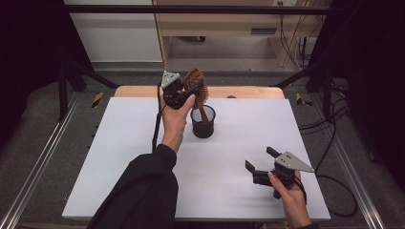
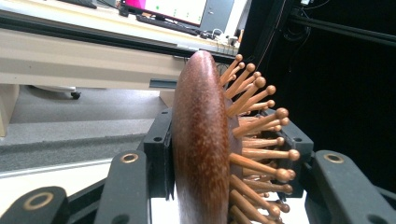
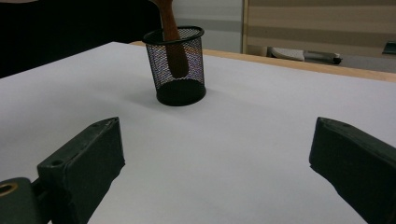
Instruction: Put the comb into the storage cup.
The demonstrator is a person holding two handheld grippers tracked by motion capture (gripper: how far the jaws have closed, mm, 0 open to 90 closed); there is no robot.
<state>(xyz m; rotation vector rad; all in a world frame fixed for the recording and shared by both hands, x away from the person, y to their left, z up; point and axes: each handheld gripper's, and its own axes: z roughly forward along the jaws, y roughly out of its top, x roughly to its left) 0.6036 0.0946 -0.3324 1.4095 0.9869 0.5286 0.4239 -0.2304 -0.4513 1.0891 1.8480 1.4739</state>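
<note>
A wooden hairbrush (image 1: 198, 88) with round-tipped wooden pins stands head-up, its handle (image 3: 172, 39) down inside a black mesh cup (image 1: 203, 122) near the table's middle back. My left gripper (image 1: 187, 90) is shut on the brush head (image 2: 201, 140), one jaw on the smooth back, the other among the pins. My right gripper (image 1: 260, 159) rests low near the front right of the table, open, with nothing between its jaws; the mesh cup (image 3: 176, 65) stands some way ahead of it.
The white table top (image 1: 143, 157) has a wooden strip (image 1: 248, 91) along its far edge. Black frame rails and cables run along both sides. A desk with a monitor (image 2: 173, 9) stands beyond the table.
</note>
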